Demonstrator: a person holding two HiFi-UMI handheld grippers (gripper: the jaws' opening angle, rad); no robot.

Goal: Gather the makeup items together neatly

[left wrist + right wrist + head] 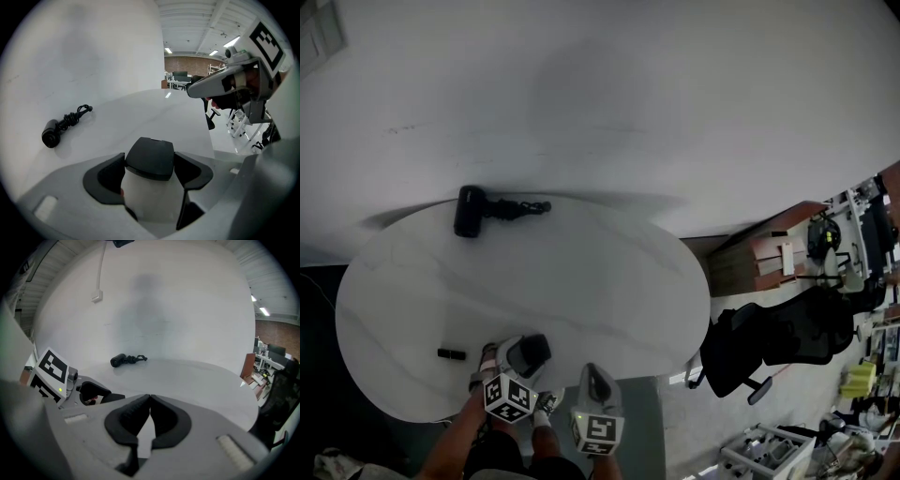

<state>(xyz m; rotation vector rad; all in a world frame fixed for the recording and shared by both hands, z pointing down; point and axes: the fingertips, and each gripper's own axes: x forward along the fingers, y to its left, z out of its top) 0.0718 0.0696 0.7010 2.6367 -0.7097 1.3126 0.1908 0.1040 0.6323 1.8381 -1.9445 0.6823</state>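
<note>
Right tool (150,404) noted closed, empty; left tool (151,174) clamped on black-capped bottle (149,157) at table (581,272) near edge.

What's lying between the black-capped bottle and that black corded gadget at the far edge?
Nothing; the head view shows bare white table between bottle and gadget.

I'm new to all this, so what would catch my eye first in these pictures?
The left gripper clamps a white bottle with a black cap at the near edge of the round white table. At the far edge lies a black corded gadget. The right gripper sits shut and empty beside the left.
</note>
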